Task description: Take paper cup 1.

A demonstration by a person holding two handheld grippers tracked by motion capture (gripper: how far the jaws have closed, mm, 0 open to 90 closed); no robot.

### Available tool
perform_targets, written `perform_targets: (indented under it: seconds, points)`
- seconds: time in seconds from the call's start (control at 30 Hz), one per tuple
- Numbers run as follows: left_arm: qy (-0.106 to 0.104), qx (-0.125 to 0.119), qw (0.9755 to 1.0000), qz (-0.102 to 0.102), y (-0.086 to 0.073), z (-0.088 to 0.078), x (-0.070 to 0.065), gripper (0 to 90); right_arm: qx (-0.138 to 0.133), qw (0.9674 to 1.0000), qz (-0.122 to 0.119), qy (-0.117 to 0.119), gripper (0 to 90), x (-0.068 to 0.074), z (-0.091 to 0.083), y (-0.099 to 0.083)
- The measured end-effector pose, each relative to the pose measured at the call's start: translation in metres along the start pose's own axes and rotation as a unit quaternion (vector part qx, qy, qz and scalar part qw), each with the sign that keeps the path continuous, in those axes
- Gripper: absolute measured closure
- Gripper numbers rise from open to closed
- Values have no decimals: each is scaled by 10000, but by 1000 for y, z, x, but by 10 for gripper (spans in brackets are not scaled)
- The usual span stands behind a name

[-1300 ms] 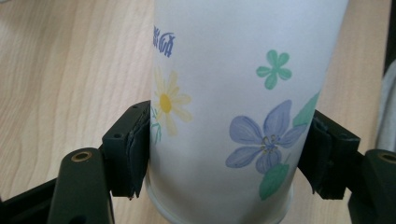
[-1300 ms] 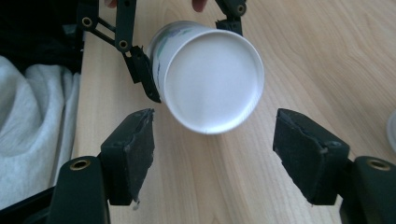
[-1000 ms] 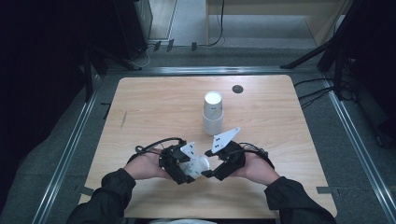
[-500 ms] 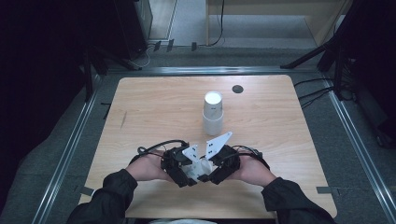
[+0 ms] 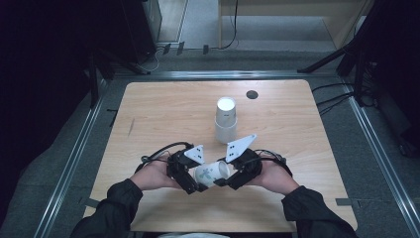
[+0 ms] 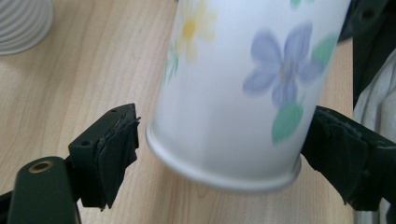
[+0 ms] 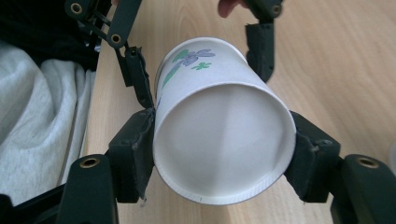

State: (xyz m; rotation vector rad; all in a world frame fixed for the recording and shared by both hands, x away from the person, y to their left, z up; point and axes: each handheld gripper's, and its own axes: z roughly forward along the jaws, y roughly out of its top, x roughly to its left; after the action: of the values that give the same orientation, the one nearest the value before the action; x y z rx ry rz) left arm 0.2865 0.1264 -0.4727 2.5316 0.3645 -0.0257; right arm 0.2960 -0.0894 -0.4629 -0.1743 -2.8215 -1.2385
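Handover done: right gripper (image 7: 219, 154) now clamps the flowered paper cup (image 7: 219, 135) at its mouth; left gripper (image 6: 219, 154) jaws just opened, cup base loose between them, free to back off

Left forearm: I see it come in from the bottom edge, dark sleeve, angled inward toward the middle.
Left hand (image 5: 154, 174): wrapped around the gripper body, low over the table.
Left gripper (image 5: 195, 184): jaws have just been opening; one pad stands clear of the paper cup (image 5: 212, 172) between them.
Right hand (image 5: 274, 174): mirrors the left, facing it.
Right gripper (image 5: 221, 182): both pads pressed on the cup's rim end.
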Motion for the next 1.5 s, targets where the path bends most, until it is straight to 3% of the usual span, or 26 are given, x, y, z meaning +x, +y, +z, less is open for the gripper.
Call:
perform_targets:
  seconds: [0.07, 0.27, 0.53, 0.77, 0.97, 1.1, 1.13, 1.37, 1.5]
  points:
    - [131, -127, 9998, -105, -3, -4, 3, 95, -96, 9999, 40, -21, 341, -3, -6, -1]
    - [136, -395, 9988, -264, -12, -14, 4, 92, -290, 9995, 139, -67, 341, -12, -19, 0]
    - [219, -513, 9975, -431, -21, -21, 3, 92, -494, 9986, 196, -40, 341, -22, -27, 4]
    - [175, -966, 9924, -739, -26, -28, 6, 93, -782, 9963, 345, 42, 341, -27, -33, 8]
    - [-6, -1313, 9887, -718, -24, -32, 4, 95, -935, 9951, 294, 101, 341, -22, -36, 15]
    - [-5, -1494, 9868, -622, -21, -33, 0, 94, -1069, 9936, 276, 258, 341, -18, -35, 21]
    - [-5, -1494, 9868, -622, -21, -33, 0, 94, -1069, 9936, 276, 258, 341, -18, -35, 21]
    - [-136, -1846, 9807, -624, -21, -37, -1, 118, -1126, 9920, 252, 513, 341, -12, -30, 26]
    - [-226, -1929, 9790, -619, -21, -39, -1, 126, -1139, 9914, 270, 585, 341, -11, -28, 27]
